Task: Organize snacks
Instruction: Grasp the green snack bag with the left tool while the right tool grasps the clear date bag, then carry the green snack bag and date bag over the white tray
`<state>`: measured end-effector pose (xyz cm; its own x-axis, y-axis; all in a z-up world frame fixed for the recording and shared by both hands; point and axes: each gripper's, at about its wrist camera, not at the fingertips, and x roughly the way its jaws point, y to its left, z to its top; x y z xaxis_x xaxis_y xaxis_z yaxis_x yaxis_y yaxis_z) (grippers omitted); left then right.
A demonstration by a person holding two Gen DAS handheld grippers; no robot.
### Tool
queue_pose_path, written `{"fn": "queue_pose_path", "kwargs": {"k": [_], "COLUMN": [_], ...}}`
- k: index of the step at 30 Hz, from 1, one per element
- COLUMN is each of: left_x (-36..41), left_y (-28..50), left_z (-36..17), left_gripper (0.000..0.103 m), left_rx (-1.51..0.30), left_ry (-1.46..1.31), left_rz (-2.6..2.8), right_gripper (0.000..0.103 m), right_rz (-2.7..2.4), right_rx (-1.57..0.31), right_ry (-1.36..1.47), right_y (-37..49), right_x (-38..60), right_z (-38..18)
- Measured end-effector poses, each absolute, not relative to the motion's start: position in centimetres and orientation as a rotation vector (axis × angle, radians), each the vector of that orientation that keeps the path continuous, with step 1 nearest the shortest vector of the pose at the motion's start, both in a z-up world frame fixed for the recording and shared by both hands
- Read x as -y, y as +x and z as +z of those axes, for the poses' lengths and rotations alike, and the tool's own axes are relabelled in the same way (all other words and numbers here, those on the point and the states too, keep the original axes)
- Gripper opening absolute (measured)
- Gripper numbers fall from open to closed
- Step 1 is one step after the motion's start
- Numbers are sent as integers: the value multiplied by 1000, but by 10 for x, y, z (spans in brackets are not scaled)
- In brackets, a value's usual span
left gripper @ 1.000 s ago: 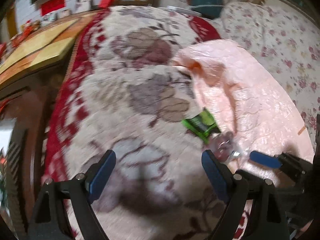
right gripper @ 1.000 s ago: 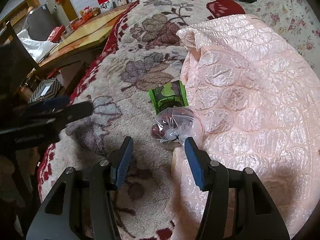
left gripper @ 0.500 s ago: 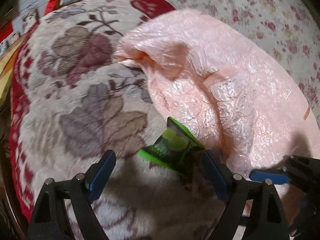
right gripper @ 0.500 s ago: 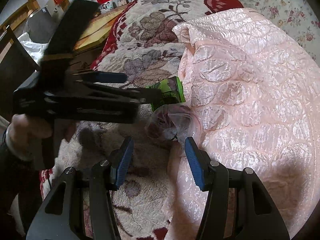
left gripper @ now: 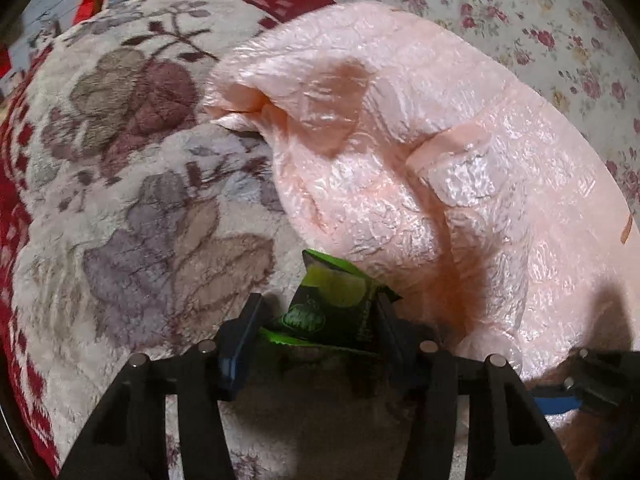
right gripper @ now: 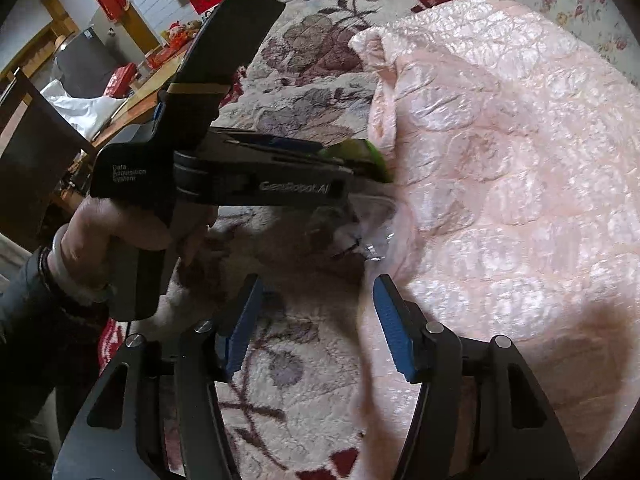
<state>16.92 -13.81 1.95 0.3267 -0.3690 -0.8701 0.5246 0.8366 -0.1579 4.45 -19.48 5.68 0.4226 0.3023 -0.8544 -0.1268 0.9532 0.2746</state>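
Observation:
A green snack packet [left gripper: 332,300] lies on the plush floral blanket [left gripper: 140,200] at the edge of a pink quilt [left gripper: 440,160]. My left gripper [left gripper: 316,320] is closing on it: both pads press its sides and the packet buckles upward between them. The right wrist view shows the same grip from the side, with the green packet [right gripper: 360,156] at the tips of the left gripper [right gripper: 352,168] and a person's hand [right gripper: 120,232] on its handle. My right gripper [right gripper: 316,312] is open and still opening, nothing between its pads. A clear plastic bag [right gripper: 360,236] of dark snacks lies just ahead of it.
The pink quilt [right gripper: 500,160] covers the right side, with a rose-print sheet [left gripper: 560,40] beyond it. A wooden table [right gripper: 132,92] with red boxes stands off the bed at the left. The right gripper's blue pad [left gripper: 556,404] shows at the left wrist view's lower right.
My left gripper swung right and down to the green packet and its jaws narrowed onto it, folding the packet up. The right gripper stayed in place and its jaws widened slightly.

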Motion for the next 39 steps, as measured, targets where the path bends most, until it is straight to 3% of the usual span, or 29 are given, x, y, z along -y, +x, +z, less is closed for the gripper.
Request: {"fn": "queue_pose_path", "kwargs": {"k": [16,17,19,26,39], "left_x": [43,36,31,14,-36], "left_y": [115,112,103,83,32], "left_z": [62,62,64,63,81], "left_gripper": [55,55,55,55,55], "left_rx": [-977,-966,-950,-957,-913], "left_ry": [17,18,9,-30,-75], "left_rz": [-340,-325,-300,-244,-111], "right_gripper": [57,54,26,17,17], "right_rz": [125,142,161,212,403], "right_rx": [-1066,-1077,-1067,-1055,-1000], "right_ry": [193,182,164,151,79], "right_y": [103,104,100,97,55], "right_x": [179,176,173,169,112], "right_z": [28,25,25,32,73]}}
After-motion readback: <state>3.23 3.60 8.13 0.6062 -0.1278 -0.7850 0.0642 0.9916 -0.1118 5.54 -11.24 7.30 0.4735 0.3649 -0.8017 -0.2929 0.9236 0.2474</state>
